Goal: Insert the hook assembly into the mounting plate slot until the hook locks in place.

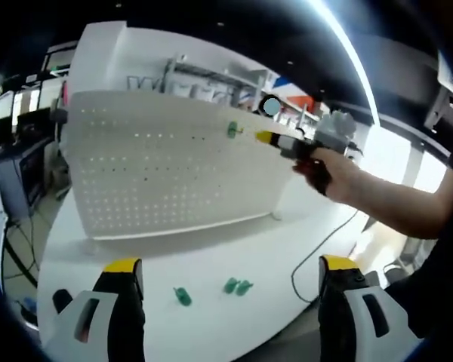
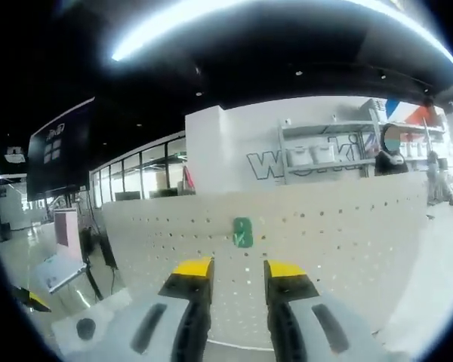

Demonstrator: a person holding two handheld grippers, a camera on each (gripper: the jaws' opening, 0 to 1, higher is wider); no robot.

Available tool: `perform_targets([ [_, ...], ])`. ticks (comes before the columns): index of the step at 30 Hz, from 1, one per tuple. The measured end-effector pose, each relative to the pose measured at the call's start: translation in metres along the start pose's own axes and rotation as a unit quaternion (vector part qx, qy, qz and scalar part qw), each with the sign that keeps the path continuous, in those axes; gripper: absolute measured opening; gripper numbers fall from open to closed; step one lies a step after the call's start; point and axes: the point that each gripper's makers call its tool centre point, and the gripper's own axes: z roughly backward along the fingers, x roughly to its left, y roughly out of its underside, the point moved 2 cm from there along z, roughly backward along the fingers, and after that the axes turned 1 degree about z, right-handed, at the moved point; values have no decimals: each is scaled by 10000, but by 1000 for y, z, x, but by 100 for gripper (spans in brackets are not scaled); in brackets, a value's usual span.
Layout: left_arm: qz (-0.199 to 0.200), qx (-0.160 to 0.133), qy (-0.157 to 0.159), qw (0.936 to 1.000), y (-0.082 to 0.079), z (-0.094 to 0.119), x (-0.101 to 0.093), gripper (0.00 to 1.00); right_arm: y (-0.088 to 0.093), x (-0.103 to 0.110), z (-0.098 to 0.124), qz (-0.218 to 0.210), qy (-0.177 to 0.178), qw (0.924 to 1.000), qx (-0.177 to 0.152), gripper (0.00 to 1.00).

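Green hook (image 2: 243,232) seated on upright pegboard (image 2: 347,226); right gripper (image 2: 238,273) just before it, slightly parted, empty; left gripper (image 1: 230,265) wide open, empty, near spare hooks (image 1: 238,286) for viewing.

White round table (image 1: 234,249), black cable (image 1: 317,253), wall shelves (image 2: 328,147), dark screen (image 2: 60,151)

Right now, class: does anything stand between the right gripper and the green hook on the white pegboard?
Nothing visible does. The green hook sits on the pegboard, and the right gripper points at it with its jaws slightly apart and bare board between them.
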Motion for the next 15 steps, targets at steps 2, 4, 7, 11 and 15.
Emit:
perform_targets([
  [2,-21,14,19,10000,-1,-1,-3,98,6,-2,8,-44,-42,10000,64,24],
  [4,-43,21,52,10000,-1,-2,-6,98,16,0,17,120,-249,9993,248,25],
  [7,-77,51,85,9999,1,-3,-9,98,35,4,31,400,-543,9961,569,25],
  [11,-67,141,75,9999,8,-4,-10,98,48,9,50,597,-762,9932,647,25],
  [15,-52,307,80,9995,17,-5,-12,98,63,12,65,589,-932,9906,810,25],
])
